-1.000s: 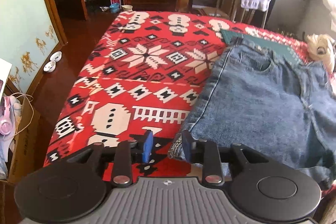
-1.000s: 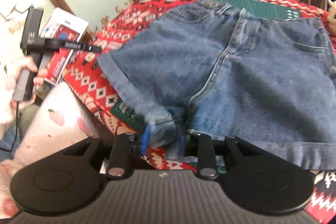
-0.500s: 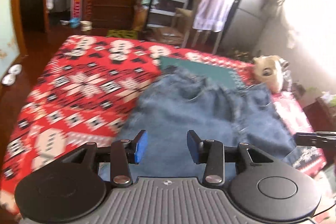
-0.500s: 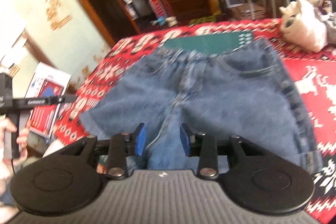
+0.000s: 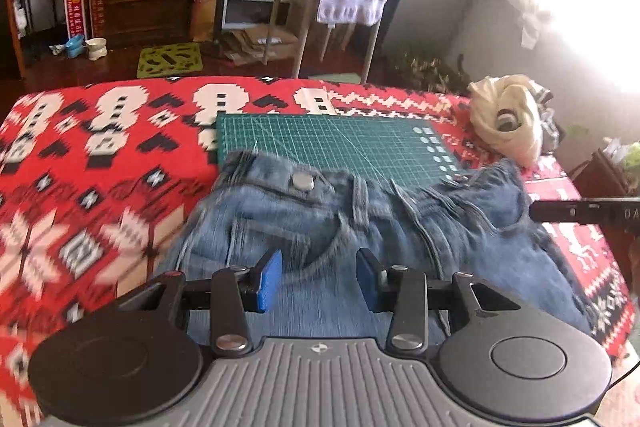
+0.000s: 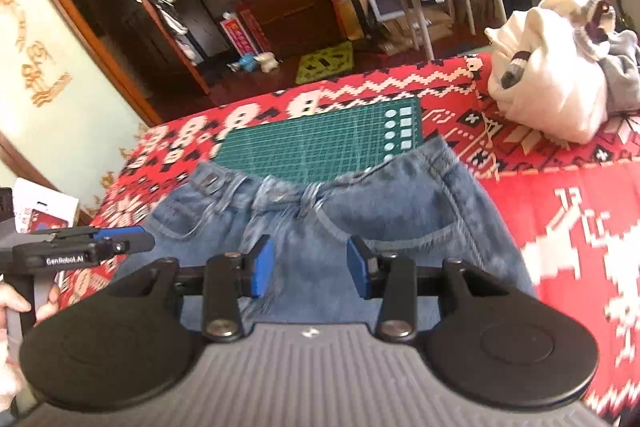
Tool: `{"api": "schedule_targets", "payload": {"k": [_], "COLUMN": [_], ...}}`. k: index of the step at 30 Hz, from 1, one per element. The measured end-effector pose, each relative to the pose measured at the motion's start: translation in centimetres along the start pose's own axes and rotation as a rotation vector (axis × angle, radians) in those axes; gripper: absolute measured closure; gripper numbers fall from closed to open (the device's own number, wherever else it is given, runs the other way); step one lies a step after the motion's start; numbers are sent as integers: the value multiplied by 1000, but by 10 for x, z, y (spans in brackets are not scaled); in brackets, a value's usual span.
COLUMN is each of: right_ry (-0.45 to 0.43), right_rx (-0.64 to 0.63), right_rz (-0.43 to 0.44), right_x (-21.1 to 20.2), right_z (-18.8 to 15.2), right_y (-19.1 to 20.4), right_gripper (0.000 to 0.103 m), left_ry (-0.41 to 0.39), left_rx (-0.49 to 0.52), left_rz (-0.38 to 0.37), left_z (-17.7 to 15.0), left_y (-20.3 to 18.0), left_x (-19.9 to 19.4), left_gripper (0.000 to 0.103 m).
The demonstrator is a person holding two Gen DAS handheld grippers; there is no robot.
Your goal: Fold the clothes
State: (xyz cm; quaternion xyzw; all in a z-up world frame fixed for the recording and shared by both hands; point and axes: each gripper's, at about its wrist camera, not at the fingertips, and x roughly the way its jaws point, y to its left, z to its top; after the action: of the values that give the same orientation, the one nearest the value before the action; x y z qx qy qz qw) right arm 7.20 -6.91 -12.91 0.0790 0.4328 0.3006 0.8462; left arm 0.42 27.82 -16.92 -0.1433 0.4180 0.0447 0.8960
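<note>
Shorts [image 5: 360, 223]: soft, heavy denim, waistband on the green mat [image 5: 340, 143]
Hold: likely hems or waistband corners
Left gripper [image 5: 318, 281]: wide open, empty
Right gripper [image 6: 308, 267]: wide open, empty

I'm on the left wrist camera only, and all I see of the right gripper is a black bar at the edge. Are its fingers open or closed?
Observer: Open. The right wrist view shows the right gripper with its blue fingers apart and nothing between them, above the denim shorts.
Operator: How does my left gripper look from there?
Observer: The left gripper shows side-on at the left edge of the frame. A hand holds it, and its tip is near the shorts' left edge.
Operator: Anything off that side of the bed?
Observer: Yes, a white package with a red picture lies past the edge of the red blanket.
</note>
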Motion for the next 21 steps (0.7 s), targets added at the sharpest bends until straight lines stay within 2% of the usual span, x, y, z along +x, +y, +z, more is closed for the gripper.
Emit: {"api": "schedule_targets", "payload": {"k": [6, 9, 13, 18, 21], "right_ry": [94, 145, 213, 229, 229], "right_rx": [66, 104, 155, 157, 187], "right_rz": [-6, -3, 0, -96, -120], "right_x": [26, 37, 51, 33, 22], "right_z": [42, 62, 88, 75, 78], "right_y": [-1, -1, 0, 11, 11], "right_gripper": [59, 59, 59, 59, 59], "left_ry": [72, 108, 149, 174, 199], "left_rx": [-32, -74, -41, 7, 5], "left_rz": [55, 99, 132, 130, 132], "left_z": [47, 54, 53, 53, 55], "left_y": [0, -3, -29, -52, -54], "left_x": [6, 7, 3, -3, -3], "left_gripper": [65, 67, 68, 68, 68]}}
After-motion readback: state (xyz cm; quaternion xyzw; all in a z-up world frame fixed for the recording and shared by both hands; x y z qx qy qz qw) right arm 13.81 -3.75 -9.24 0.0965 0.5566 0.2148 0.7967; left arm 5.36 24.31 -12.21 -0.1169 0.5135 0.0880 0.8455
